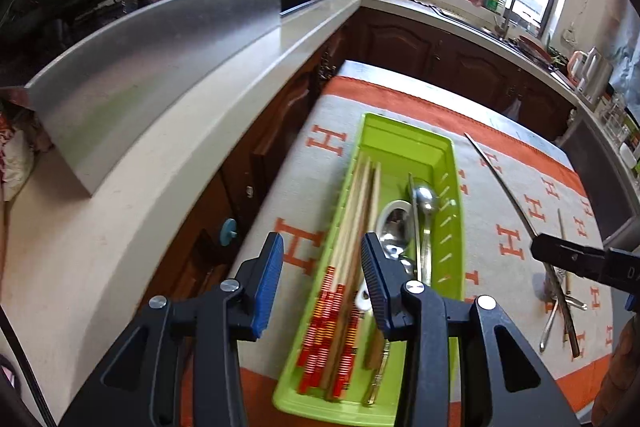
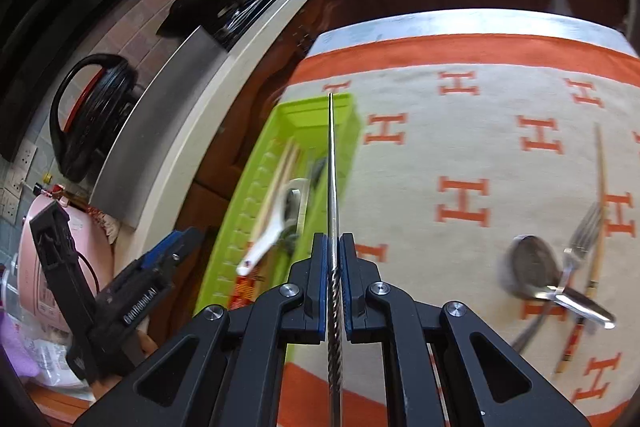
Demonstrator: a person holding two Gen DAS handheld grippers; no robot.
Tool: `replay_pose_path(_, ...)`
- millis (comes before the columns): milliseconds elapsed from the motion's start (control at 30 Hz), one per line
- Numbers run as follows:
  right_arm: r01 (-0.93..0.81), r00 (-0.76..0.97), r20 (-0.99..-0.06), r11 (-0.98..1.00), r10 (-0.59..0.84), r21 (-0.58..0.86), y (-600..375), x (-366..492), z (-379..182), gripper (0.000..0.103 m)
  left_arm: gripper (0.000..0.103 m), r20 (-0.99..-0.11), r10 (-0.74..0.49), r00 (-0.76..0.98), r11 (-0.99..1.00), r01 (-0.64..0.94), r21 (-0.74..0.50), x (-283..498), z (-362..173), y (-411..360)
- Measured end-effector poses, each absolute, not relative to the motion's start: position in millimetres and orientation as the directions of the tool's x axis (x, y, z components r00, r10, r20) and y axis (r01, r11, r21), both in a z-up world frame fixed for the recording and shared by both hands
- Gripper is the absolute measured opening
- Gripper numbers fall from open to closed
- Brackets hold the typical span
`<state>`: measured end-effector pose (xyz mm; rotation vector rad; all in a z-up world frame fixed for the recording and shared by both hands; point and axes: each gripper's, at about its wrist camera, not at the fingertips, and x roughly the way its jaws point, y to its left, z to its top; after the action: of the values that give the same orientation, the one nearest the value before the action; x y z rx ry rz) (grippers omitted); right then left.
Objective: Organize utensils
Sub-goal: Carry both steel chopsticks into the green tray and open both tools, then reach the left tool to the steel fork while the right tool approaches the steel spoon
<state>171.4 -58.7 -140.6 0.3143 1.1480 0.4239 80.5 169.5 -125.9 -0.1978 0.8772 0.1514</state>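
A green tray (image 1: pixel 400 131) lies on the orange-and-white cloth. It holds wooden chopsticks (image 1: pixel 356 211) with red patterned ends, metal spoons (image 1: pixel 426 203) and a white spoon (image 2: pixel 276 227). My left gripper (image 1: pixel 322 241) hovers open over the tray's near end, nothing between its pads. My right gripper (image 2: pixel 334 239) is shut on a thin metal chopstick (image 2: pixel 332 167), which points forward over the tray's right wall (image 2: pixel 344 147). From the left wrist view this chopstick (image 1: pixel 500 175) sticks out of the right gripper (image 1: pixel 538 247). A loose spoon (image 2: pixel 532 263), fork (image 2: pixel 580 239) and chopstick (image 2: pixel 600 187) lie on the cloth at the right.
A pale countertop (image 1: pixel 168 155) with a steel panel (image 1: pixel 152 59) runs along the left, dark wooden cabinets (image 1: pixel 400 39) below it. A black pressure cooker (image 2: pixel 96 107) and a pink appliance (image 2: pixel 84 227) stand on the counter. The left gripper (image 2: pixel 172 243) shows beside the tray.
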Motion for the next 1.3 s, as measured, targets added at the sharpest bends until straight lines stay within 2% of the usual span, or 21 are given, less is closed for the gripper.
replay_pose_path(333, -0.100, 0.233, -0.839, 0.870, 0.492, 0.483, 34.7, 206.0, -175.8, 0.007, 0.039, -0.759, 0.089, 0.645, 0.962, -0.254, -0.103, 67.2, -117.4, 194.2)
replay_pose_path(467, -0.112, 0.189, -0.838, 0.860, 0.511, 0.499, 51.8, 206.6, -182.9, 0.013, 0.039, -0.754, 0.089, 0.651, 0.957, -0.266, -0.116, 64.2, -115.7, 200.7)
replay_pose_path(600, -0.131, 0.191, -0.824, 0.846, 0.534, 0.517, 49.7, 203.3, -180.3, 0.018, 0.039, -0.754, 0.084, 0.651, 0.955, -0.269, -0.127, 63.3, -116.1, 201.2)
replay_pose_path(1300, -0.203, 0.282, -0.857, 0.900, 0.430, 0.385, -23.2, 155.0, -160.1, 0.018, 0.040, -0.775, 0.014, 0.632, 0.980, -0.162, -0.114, 61.7, -117.4, 159.4)
